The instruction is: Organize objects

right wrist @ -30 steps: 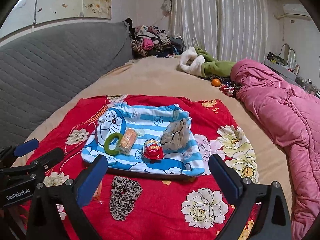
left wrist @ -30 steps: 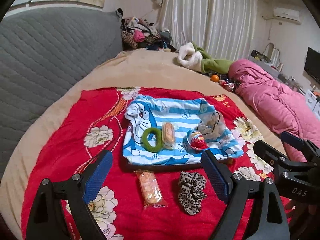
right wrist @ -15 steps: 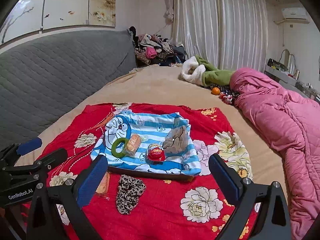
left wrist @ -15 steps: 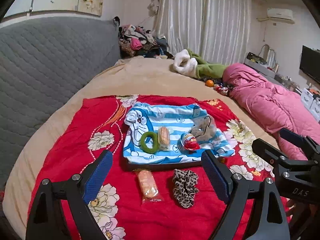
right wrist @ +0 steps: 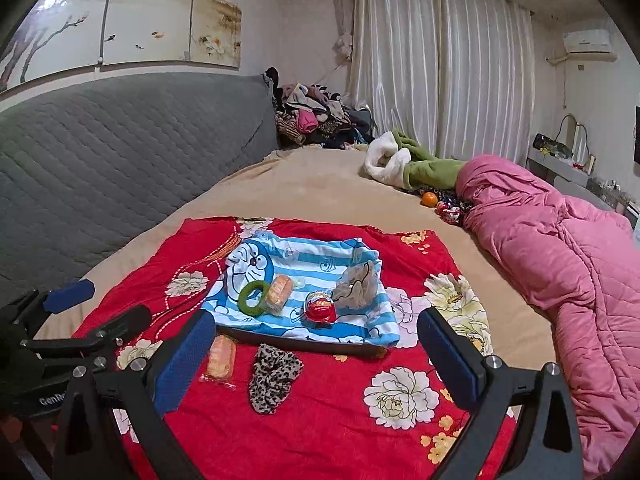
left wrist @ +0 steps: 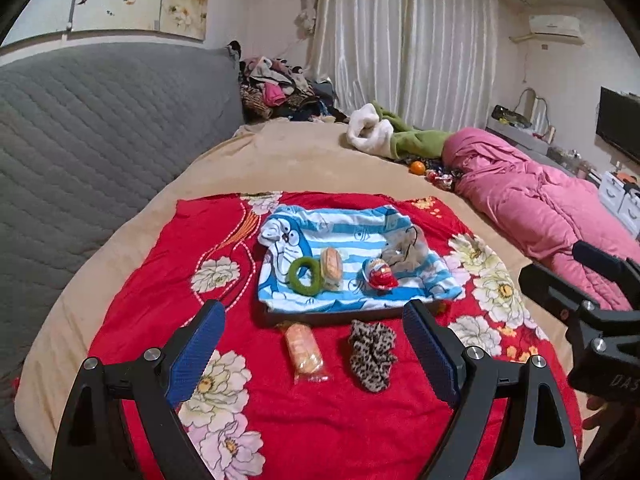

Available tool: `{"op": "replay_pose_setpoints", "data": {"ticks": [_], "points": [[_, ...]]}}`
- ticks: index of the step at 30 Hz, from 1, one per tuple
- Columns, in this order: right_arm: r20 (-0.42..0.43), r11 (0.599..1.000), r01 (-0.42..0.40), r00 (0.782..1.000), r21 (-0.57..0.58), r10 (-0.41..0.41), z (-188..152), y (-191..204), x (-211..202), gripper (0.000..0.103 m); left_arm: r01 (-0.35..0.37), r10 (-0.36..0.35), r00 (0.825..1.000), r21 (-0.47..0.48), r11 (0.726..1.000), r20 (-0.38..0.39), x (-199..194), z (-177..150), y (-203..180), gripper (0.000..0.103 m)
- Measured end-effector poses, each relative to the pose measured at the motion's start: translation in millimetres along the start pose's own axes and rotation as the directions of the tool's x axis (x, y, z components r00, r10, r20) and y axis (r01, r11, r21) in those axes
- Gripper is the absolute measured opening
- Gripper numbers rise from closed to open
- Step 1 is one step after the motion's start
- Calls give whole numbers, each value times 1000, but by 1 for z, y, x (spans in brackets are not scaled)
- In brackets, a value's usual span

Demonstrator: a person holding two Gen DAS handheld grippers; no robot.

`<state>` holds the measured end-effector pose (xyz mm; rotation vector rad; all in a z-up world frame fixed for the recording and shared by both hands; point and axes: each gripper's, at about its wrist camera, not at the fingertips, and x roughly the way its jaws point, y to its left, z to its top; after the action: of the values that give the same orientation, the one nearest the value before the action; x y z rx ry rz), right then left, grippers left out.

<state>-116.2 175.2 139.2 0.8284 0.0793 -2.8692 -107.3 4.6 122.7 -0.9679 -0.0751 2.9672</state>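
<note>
A tray covered by a blue striped Doraemon cloth (left wrist: 344, 232) (right wrist: 304, 260) lies on a red flowered blanket (left wrist: 168, 280) (right wrist: 320, 420). On it are a green ring (left wrist: 305, 275) (right wrist: 253, 298), an orange snack pack (left wrist: 331, 262) (right wrist: 279, 290), a red egg toy (left wrist: 378, 273) (right wrist: 320, 307) and a grey scrunchie (left wrist: 402, 250) (right wrist: 358, 288). In front of the tray lie another orange snack pack (left wrist: 304, 348) (right wrist: 222, 356) and a leopard scrunchie (left wrist: 372, 354) (right wrist: 274, 376). My left gripper (left wrist: 316, 354) and right gripper (right wrist: 316, 358) are both open and empty, held back above the blanket's near edge.
A grey quilted headboard (left wrist: 80, 128) runs along the left. A pink duvet (left wrist: 532, 200) lies at the right. A white and green garment (left wrist: 384, 136), an orange fruit (left wrist: 418, 167) and a clothes pile (left wrist: 276, 92) are at the far end of the beige bed.
Both grippers have drawn back and risen, so the tray and loose items look smaller and farther. Nothing on the bed has moved; both grippers stay open.
</note>
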Motion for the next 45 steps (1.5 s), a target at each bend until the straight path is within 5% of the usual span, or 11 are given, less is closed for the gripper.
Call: {"op": "replay_pose_setpoints", "data": {"ticks": [21,45], "points": [[24,1000,17,1000,-17,-17,-42,34,-32,102,-14,14,1000,4,1000,-22,-20,-54,23,91],[-134,999,-11,991,-32,7,-106,39,52,102,-45,43,984,-12,999,-173,69,-108,41,91]]}}
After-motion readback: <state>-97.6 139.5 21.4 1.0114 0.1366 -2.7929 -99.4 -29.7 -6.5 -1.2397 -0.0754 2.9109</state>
